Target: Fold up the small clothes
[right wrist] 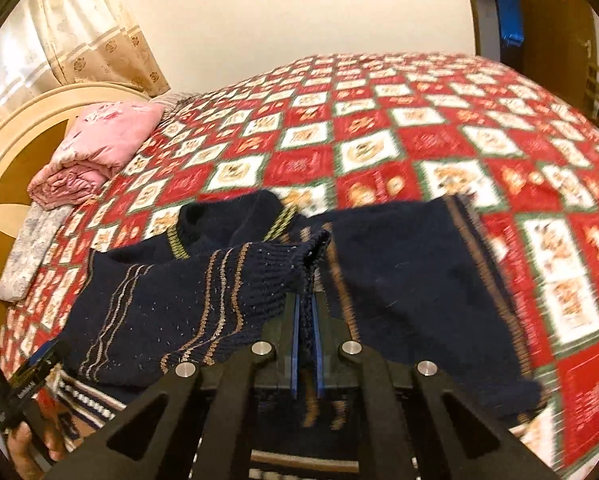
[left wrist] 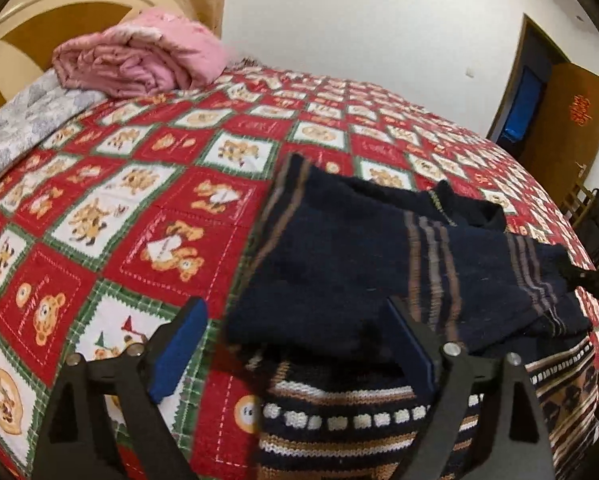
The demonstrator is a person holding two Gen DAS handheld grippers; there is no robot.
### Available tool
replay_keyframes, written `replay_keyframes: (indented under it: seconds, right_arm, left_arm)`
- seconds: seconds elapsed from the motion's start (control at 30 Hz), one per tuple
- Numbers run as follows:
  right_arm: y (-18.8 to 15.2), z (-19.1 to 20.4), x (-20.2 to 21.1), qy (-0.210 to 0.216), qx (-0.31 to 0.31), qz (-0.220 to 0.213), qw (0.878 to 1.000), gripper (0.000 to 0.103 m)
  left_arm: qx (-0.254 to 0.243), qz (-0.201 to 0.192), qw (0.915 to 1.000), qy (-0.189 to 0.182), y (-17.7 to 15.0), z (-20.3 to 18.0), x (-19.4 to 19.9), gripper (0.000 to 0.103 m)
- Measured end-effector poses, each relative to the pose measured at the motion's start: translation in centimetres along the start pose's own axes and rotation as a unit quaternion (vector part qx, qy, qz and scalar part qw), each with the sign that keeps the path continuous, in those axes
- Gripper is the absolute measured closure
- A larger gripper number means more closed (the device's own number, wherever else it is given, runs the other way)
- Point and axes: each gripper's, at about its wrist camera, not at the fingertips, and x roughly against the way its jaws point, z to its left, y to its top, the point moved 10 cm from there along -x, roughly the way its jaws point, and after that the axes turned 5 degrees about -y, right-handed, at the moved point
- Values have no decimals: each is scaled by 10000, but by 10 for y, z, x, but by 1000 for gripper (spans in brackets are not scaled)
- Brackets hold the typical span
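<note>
A small navy knit sweater (left wrist: 339, 264) with brown and grey stripes lies partly folded on the bed; its patterned hem (left wrist: 339, 416) shows near me. My left gripper (left wrist: 295, 344) is open, low over the sweater's left edge, holding nothing. My right gripper (right wrist: 307, 312) is shut on a sleeve cuff (right wrist: 299, 264) of the sweater (right wrist: 399, 280) and holds it over the body. The left gripper also shows at the lower left of the right wrist view (right wrist: 31, 380), held in a hand.
The bed has a red, white and green teddy-bear quilt (left wrist: 139, 184). A folded pink blanket (left wrist: 139, 60) and a grey pillow (left wrist: 23, 128) lie by the round headboard. A brown door (left wrist: 563, 120) stands at the right.
</note>
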Motion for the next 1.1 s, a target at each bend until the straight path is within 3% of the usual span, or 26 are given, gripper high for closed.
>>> replay_keyframes:
  seconds: [0.2, 0.33, 0.4, 0.53, 0.6, 0.63, 0.7, 0.77, 0.87, 0.97, 1.1]
  right_arm:
    - [5, -30, -10, -437, 4, -39, 9990, 98]
    - [0, -37, -35, -644, 105, 226, 9976, 98]
    - [-5, -43, -46, -826, 131, 360, 9958, 98]
    - [-12, -46, -46, -937, 102, 408, 9947, 95]
    - [-11, -42, -33, -1076, 179, 245, 9937, 85]
    - [-8, -37, -25, -1039, 238, 115, 9942, 79]
    - [-6, -17, -12, -737, 439, -111, 9963, 53]
    - [-9, 8, -9, -420, 784, -128, 9960, 52]
    - [-20, 29, -19, -354, 1226, 16, 9918, 52]
    - [-36, 16, -38, -490, 1077, 385, 9922, 52]
    - [-44, 8, -34, -464, 1171, 362, 9914, 52]
  left_arm:
    - [437, -169, 9987, -182, 1, 13, 6, 12]
    - [740, 139, 9970, -170, -5, 23, -5, 12]
    - [589, 491, 9971, 13, -13, 21, -17, 12]
    - [33, 594, 9974, 417, -15, 8, -20, 9]
    - [-74, 580, 9971, 496, -15, 7, -19, 8]
    - [-64, 571, 9970, 514, -15, 8, -18, 8]
    - [18, 574, 9972, 472, -16, 12, -18, 6]
    - [128, 583, 9972, 454, -16, 16, -18, 5]
    - [169, 616, 9967, 491, -17, 19, -17, 3]
    - [184, 624, 9968, 465, -18, 20, -16, 1]
    - [133, 633, 9968, 468, -20, 21, -15, 0]
